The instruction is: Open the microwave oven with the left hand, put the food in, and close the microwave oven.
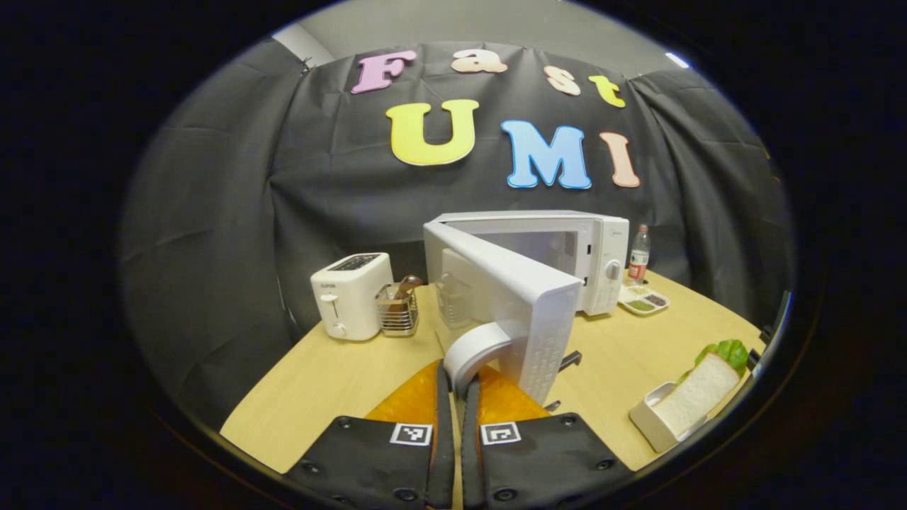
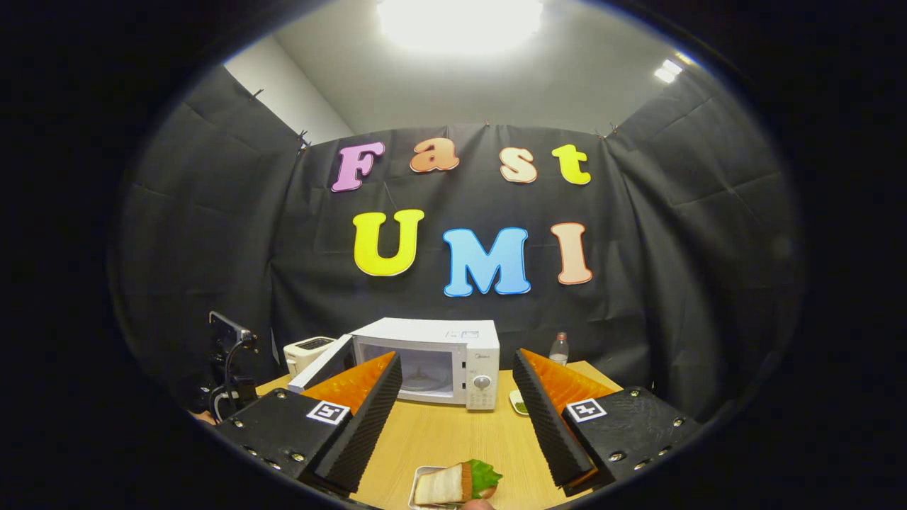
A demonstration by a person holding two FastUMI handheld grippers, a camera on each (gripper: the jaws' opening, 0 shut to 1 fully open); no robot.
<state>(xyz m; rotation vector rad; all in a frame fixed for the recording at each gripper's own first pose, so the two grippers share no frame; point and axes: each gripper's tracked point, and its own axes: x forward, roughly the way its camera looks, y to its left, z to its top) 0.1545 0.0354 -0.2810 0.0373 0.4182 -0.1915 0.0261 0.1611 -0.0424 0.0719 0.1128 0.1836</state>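
Wooden table [image 1: 340,382], white microwave [image 1: 567,255] door [image 1: 524,312] ajar, left tool [image 1: 457,382] clamping handle [image 1: 473,350], right tool [image 2: 457,418] spread.

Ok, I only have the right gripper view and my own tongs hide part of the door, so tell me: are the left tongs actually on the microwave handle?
Observer: Yes. In the left gripper view the left tongs are closed on the door's white curved handle, a finger on each side.
Operator: Anything standing left of the microwave that I'm missing?
Observer: A wire basket with a utensil in it stands on the table between the toaster and the microwave.
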